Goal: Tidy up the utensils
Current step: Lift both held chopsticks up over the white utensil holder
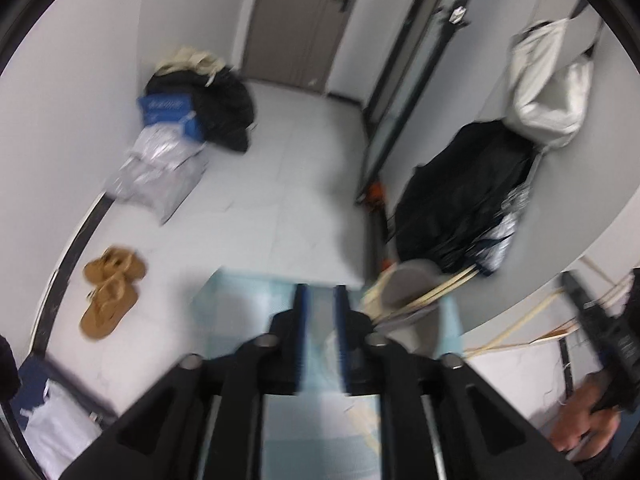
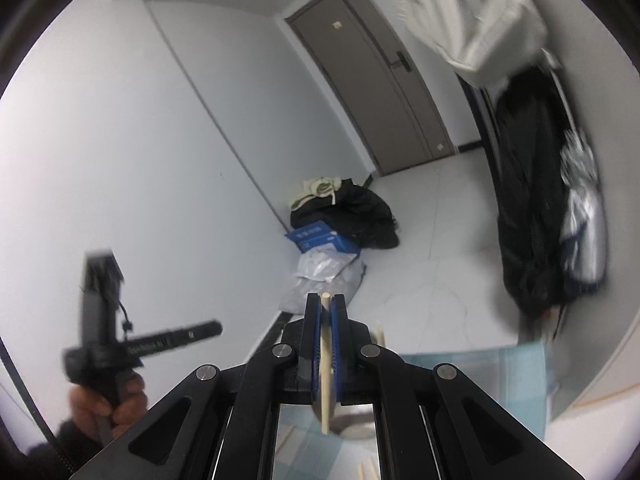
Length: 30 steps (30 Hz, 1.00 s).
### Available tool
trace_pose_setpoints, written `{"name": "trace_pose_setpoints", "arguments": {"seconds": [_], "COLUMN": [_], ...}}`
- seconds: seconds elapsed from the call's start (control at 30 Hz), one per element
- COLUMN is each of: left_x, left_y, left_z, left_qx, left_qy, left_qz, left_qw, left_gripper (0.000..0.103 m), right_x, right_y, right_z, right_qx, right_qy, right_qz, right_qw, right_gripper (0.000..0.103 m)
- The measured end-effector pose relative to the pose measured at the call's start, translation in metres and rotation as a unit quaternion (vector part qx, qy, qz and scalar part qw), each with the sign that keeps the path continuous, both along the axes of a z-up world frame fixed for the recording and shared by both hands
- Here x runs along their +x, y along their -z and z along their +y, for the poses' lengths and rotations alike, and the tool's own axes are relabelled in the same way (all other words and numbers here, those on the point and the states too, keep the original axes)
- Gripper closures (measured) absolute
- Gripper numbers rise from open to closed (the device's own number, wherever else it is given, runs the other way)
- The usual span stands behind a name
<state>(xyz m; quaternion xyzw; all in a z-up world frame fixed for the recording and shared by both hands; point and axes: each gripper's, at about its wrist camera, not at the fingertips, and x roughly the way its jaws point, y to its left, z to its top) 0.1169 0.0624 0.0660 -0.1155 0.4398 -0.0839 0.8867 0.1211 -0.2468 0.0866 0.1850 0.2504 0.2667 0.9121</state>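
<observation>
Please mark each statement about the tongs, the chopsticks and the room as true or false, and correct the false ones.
1. The right tongs are shut on a chopstick. True.
2. The left tongs also grip a chopstick. False: nothing is seen between their fingers, which stand apart.
3. A grey cup with several chopsticks in it stands on the light blue mat. True.
4. A pair of brown slippers lies on the floor. True.
5. The door at the back is wide open. False: it looks closed.
6. The blue box rests on the mat. False: it lies on the floor by the wall, next to dark clothes.
</observation>
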Motion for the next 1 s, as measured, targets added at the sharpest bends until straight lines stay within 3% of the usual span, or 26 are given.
{"name": "trace_pose_setpoints", "arguments": {"seconds": [0.03,0.07,0.33,0.57,0.73,0.83,0.9,0.97,1.0], "left_x": [-0.004,-0.009,-0.018,-0.008,-0.003,-0.004,-0.004,-0.003,-0.001], "left_y": [0.012,0.023,0.126,0.153,0.176,0.172,0.172,0.171,0.171], "left_z": [0.007,0.013,0.007,-0.011,-0.007,-0.004,-0.001,-0.004,-0.005], "left_qx": [0.005,0.005,0.084,0.121,0.149,0.134,0.122,0.138,0.148], "left_qy": [-0.005,-0.012,0.003,0.038,0.042,0.04,0.031,0.022,0.019], "left_qz": [0.016,0.021,0.137,0.149,0.187,0.175,0.176,0.174,0.174], "left_qw": [0.9998,0.9997,0.9869,0.9806,0.97,0.9745,0.9763,0.9748,0.9734], "left_gripper": [0.066,0.06,0.058,0.058,0.058,0.058,0.062,0.082,0.086], "right_x": [-0.003,-0.007,-0.044,-0.067,-0.077,-0.083,-0.084,-0.088,-0.088], "right_y": [0.003,0.006,0.022,0.053,0.072,0.078,0.081,0.083,0.084], "right_z": [-0.004,-0.008,-0.026,-0.032,-0.037,-0.039,-0.04,-0.039,-0.039], "right_qx": [0.005,0.009,0.026,0.034,0.037,0.038,0.034,0.037,0.038], "right_qy": [0.001,0.003,0.01,0.02,0.027,0.029,0.03,0.03,0.03], "right_qz": [0.003,0.005,0.02,0.056,0.079,0.087,0.089,0.09,0.09], "right_qw": [1.0,1.0,0.999,0.998,0.996,0.995,0.995,0.995,0.995], "right_gripper": [0.099,0.099,0.099,0.099,0.099,0.099,0.099,0.099,0.099]}}
